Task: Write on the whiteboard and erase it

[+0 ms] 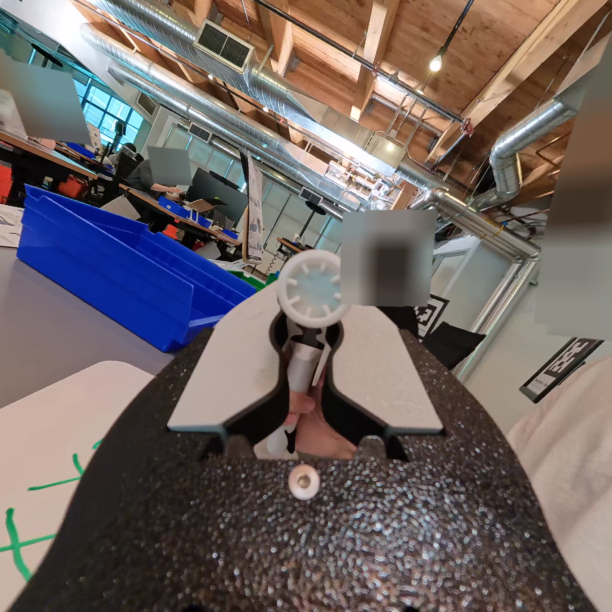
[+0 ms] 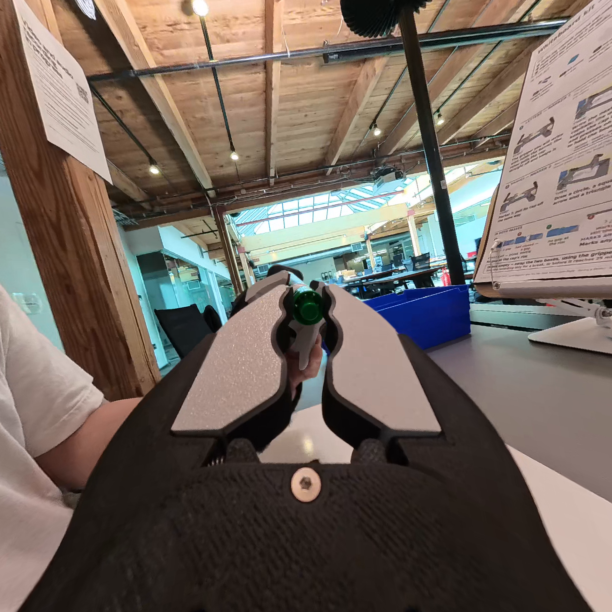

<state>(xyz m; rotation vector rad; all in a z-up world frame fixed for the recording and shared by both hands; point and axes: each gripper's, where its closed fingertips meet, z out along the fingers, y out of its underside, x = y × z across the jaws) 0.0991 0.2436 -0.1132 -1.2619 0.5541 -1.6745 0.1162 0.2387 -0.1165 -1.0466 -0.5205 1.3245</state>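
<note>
both grippers face each other end to end: left gripper (image 1: 311, 318) clamped on the white marker barrel (image 1: 303, 367), right gripper (image 2: 306, 309) clamped on its green cap (image 2: 306, 306), axes nearly in line. whiteboard (image 1: 49, 430) with green marks (image 1: 20, 546) lies below, blue bin (image 1: 116, 271) far left.

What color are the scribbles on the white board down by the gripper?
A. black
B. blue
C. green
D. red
C: in the left wrist view, the marks on the whiteboard at the lower left are green, matching the green marker that the right gripper is closed on.
</note>
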